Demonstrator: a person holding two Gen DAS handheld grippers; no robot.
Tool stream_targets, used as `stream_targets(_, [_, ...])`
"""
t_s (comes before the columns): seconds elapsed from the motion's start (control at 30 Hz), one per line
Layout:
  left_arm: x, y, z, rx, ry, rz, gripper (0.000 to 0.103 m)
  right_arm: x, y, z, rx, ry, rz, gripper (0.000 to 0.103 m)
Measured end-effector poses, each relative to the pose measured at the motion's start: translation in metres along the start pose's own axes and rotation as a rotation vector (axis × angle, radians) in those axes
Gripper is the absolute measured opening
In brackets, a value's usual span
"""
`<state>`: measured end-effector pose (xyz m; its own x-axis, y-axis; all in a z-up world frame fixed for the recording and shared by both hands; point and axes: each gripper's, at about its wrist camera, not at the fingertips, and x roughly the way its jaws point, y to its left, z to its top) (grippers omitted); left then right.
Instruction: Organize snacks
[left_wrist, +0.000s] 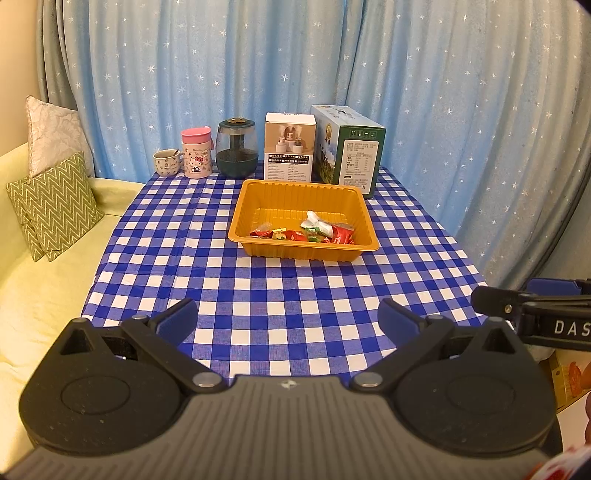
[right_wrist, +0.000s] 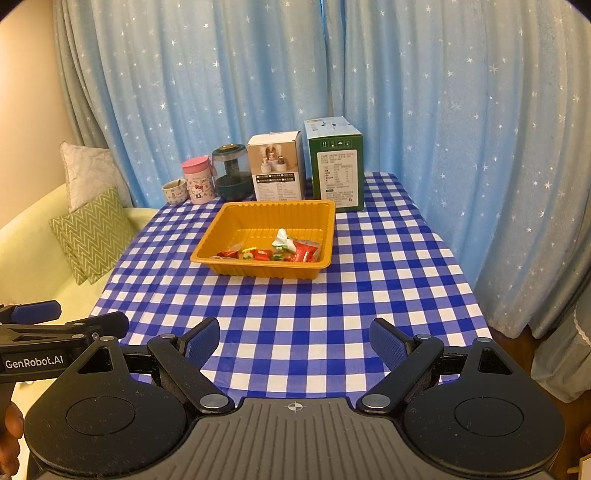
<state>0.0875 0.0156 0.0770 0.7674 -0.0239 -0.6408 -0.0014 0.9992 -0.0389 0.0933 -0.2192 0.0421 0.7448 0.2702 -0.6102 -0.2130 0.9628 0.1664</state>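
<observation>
The left gripper (left_wrist: 287, 325) fills the bottom of the left wrist view, level and pointing straight up the frame over the near edge of the table (left_wrist: 258, 295). Its 2 blue-padded fingers (left_wrist: 177, 320) stand wide apart with only checked cloth between them. The right gripper (right_wrist: 294, 341) sits the same way at the bottom of the right wrist view, fingers (right_wrist: 388, 345) spread and holding nothing. Each gripper shows in the other's view: the right one enters at the right edge of the left view, the left one at the lower left of the right view, so they lie side by side near the table's front.

The orange tray (left_wrist: 258, 206) sits at the centre of the left view, well apart from both grippers. The snacks (left_wrist: 306, 232) lie inside it, gathered along its near wall: several red wrappers, some green and yellow ones, and 1 white wrapper sticking up. The far half of the tray floor is bare. In the right view the same tray (right_wrist: 236, 229) is slightly left of centre.

Behind the tray, along the upper middle of the frame, stands a row of 5 things. From left: a small patterned cup (left_wrist: 167, 162), a pink-lidded Hello Kitty tumbler (left_wrist: 197, 153), a clear jar (left_wrist: 236, 147) with dark contents in its lower part, a white box (left_wrist: 290, 147), and a green box (left_wrist: 351, 151). A blue star-print curtain (left_wrist: 443, 110) hangs behind. At the left of the frame, 2 cushions (left_wrist: 55, 206) lean on a pale yellow sofa (left_wrist: 37, 295).
</observation>
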Motion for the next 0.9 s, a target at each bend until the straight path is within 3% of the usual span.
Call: stream_targets(0.9, [0.0006, 0.0028, -0.0013, 0.0, -0.008, 0.003, 0.103, 0.0006, -0.0005, 0.0007, -0.001, 0.001, 0.001, 0.088])
